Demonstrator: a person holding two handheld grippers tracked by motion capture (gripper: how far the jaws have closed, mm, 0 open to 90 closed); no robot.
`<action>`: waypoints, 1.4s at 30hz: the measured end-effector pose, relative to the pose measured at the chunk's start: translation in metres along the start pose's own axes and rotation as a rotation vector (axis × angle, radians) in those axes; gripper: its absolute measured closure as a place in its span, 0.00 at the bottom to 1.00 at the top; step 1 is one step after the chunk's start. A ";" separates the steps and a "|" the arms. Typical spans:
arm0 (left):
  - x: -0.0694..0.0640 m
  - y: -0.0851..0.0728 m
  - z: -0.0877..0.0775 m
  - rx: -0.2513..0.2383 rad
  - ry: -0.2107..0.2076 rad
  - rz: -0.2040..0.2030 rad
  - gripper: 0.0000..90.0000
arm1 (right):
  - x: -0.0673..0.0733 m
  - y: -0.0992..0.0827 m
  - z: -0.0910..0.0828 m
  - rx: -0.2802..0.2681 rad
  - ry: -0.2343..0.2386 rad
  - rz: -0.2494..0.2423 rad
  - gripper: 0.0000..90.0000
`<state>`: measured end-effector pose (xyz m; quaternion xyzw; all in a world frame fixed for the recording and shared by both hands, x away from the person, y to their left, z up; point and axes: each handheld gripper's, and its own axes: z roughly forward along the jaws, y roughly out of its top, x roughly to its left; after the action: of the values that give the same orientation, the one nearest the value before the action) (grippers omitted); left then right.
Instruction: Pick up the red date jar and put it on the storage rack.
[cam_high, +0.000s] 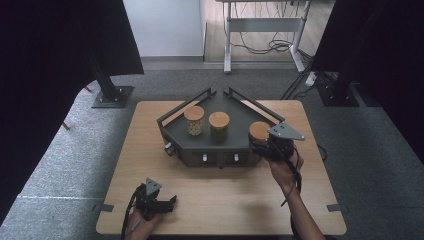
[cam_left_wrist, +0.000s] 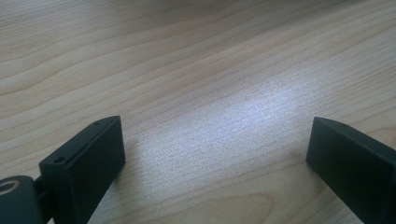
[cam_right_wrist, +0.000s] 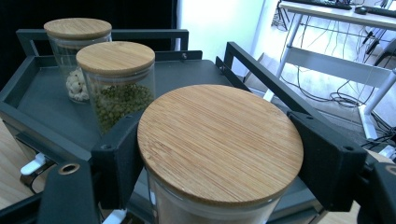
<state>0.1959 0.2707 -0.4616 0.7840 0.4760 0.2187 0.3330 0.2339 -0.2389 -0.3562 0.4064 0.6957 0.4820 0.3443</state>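
Here the right gripper (cam_high: 263, 146) is clamped on a glass jar with a bamboo lid (cam_high: 259, 130), its two black jaws pressed against either side just under the lid, as the right gripper view shows with the lid (cam_right_wrist: 219, 142) between them. The jar sits at about four o'clock of the dark corner-shaped tray (cam_high: 235, 111), at its right end, so the step in hand looks like carrying this jar into or out of the tray; which of the two I cannot tell. Two more lidded jars stand in the tray, one with pale contents (cam_high: 194, 120) at about ten o'clock and one with green contents (cam_high: 219, 126) near the middle, close together but apart. The next move calls for keeping the jar upright and clear of the tray's raised rail (cam_right_wrist: 275, 84) and of the green jar (cam_right_wrist: 116, 88). The left gripper (cam_high: 167, 202) rests at seven o'clock of the table (cam_high: 215, 200), jaws standing wide with nothing between them. The table is light wood with visible grain (cam_left_wrist: 196, 84), set on grey carpet (cam_high: 65, 155), with black curtains on both sides and a white desk frame with loose cables (cam_high: 265, 47) at twelve o'clock.
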 end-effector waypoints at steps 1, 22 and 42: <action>0.000 0.000 0.000 0.000 0.000 0.000 0.05 | 0.001 0.000 0.001 -0.001 0.000 -0.001 0.26; 0.000 0.000 0.000 0.000 -0.002 0.001 0.05 | 0.005 0.011 0.023 0.003 -0.013 -0.020 0.26; 0.000 0.000 0.000 0.000 -0.003 0.002 0.04 | 0.006 0.019 0.040 0.010 -0.021 -0.023 0.26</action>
<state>0.1960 0.2710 -0.4617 0.7847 0.4749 0.2179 0.3336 0.2705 -0.2141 -0.3503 0.4052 0.6990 0.4702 0.3552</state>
